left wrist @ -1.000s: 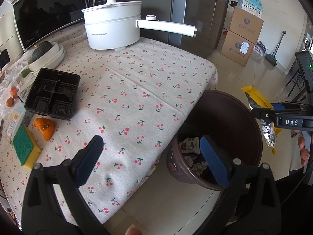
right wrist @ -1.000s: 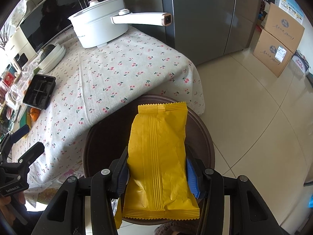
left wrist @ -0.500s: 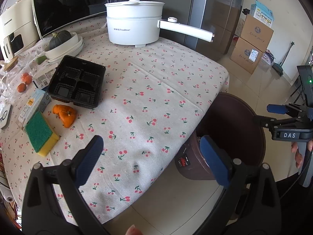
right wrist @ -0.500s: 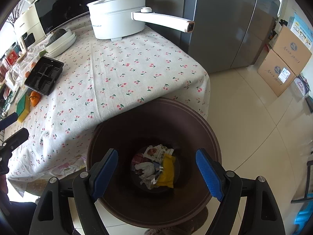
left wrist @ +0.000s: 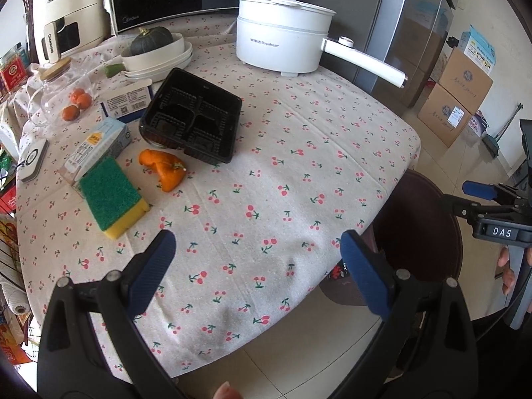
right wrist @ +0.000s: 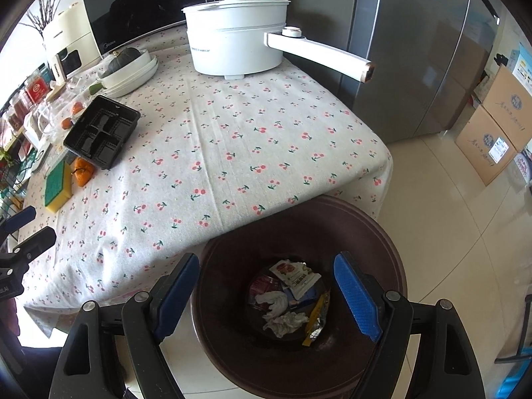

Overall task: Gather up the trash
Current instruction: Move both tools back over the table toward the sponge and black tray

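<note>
- Some of the job looks done: the round dark-brown plastic trash bin [right wrist: 299,299] on the floor by the worktop's corner already has rubbish at its bottom, namely a crumpled yellow foil snack wrapper [right wrist: 317,316], white tissue wads [right wrist: 282,321] and a few printed sachets [right wrist: 296,276].
- The yellow wrapper lies against the bin's inner wall on the right of the heap, its long axis running up and down in the right wrist view and tilted slightly, silver lining showing.
- The right tool [right wrist: 266,294] hovers over the bin mouth, jaws spread wide, nothing between them.
- The left tool [left wrist: 257,266] is over the near edge of the cherry-print cloth-covered worktop [left wrist: 299,153], also gaping and empty.
- What looks left to gather, by my guess: the black square four-compartment plastic tray [left wrist: 193,114] sitting flat and empty, one corner turned toward the left tool, and the orange peel scrap [left wrist: 164,169] just beside its near edge, long axis slanting from upper left to lower right.
- The green-and-yellow sponge [left wrist: 113,196] and small cardboard boxes [left wrist: 99,146] near the peel may not be trash; I can't tell.
- The white electric pot with the long handle [left wrist: 282,45] stands at the back, well apart from all this.
</note>
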A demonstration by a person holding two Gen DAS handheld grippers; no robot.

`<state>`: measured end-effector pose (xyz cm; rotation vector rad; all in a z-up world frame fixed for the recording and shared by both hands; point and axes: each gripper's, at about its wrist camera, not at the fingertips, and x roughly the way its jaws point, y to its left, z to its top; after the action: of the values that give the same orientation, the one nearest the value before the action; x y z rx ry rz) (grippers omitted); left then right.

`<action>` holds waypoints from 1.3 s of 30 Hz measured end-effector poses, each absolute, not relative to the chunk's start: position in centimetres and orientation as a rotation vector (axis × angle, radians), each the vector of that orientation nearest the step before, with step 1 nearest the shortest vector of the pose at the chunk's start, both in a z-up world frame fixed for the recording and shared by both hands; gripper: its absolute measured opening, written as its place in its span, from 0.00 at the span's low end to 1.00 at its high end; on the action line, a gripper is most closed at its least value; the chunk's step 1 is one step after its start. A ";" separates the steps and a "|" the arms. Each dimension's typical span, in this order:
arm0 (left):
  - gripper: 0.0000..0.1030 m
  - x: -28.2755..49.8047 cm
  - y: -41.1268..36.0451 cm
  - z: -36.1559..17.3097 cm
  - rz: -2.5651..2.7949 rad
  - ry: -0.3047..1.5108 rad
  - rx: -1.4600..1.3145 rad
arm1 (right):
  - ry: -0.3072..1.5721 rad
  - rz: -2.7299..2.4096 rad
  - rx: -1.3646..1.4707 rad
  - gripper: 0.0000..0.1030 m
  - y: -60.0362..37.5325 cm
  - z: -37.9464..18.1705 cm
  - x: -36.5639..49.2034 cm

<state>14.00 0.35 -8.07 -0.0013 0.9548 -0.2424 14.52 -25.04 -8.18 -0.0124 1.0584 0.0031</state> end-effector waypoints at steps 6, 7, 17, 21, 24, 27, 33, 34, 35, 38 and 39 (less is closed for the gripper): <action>0.96 14.5 4.2 -7.4 -0.174 0.950 -0.053 | 1.038 0.049 -0.033 0.83 -22.0 -7.2 16.2; 0.96 14.5 4.9 -7.3 -0.163 0.950 -0.061 | 1.034 0.057 -0.040 0.83 -21.4 -7.0 16.4; 0.96 15.4 11.2 -7.1 -0.069 0.967 -0.130 | 1.030 0.129 -0.100 0.83 -16.1 -6.5 18.9; 0.96 16.1 13.5 -7.6 -0.048 0.988 -0.159 | 1.037 0.153 -0.115 0.83 -14.6 -6.7 20.0; 0.96 17.2 14.7 -8.9 -0.038 1.024 -0.213 | 1.040 0.167 -0.132 0.83 -13.5 -6.8 20.8; 0.96 18.6 15.0 -10.6 0.001 1.067 -0.240 | 1.049 0.176 -0.128 0.83 -12.7 -7.1 21.6; 0.94 21.2 14.4 -12.3 0.087 1.083 -0.293 | 1.074 0.195 -0.047 0.83 -11.8 -7.6 23.0; 0.93 21.6 14.1 -12.5 0.100 1.082 -0.287 | 1.078 0.195 -0.035 0.83 -11.7 -7.7 23.2; 0.93 22.0 13.9 -12.7 0.117 1.083 -0.283 | 1.082 0.193 -0.026 0.83 -11.6 -7.8 23.4; 0.88 23.0 13.6 -13.7 0.142 1.100 -0.309 | 1.086 0.182 -0.009 0.83 -11.4 -8.1 23.9; 0.84 23.2 13.6 -14.1 0.145 1.107 -0.319 | 1.089 0.179 -0.002 0.83 -11.3 -8.3 24.0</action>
<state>23.20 13.55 -14.08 -0.3194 1.1068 0.1449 23.97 -11.32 -8.28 -0.0024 1.0893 0.1788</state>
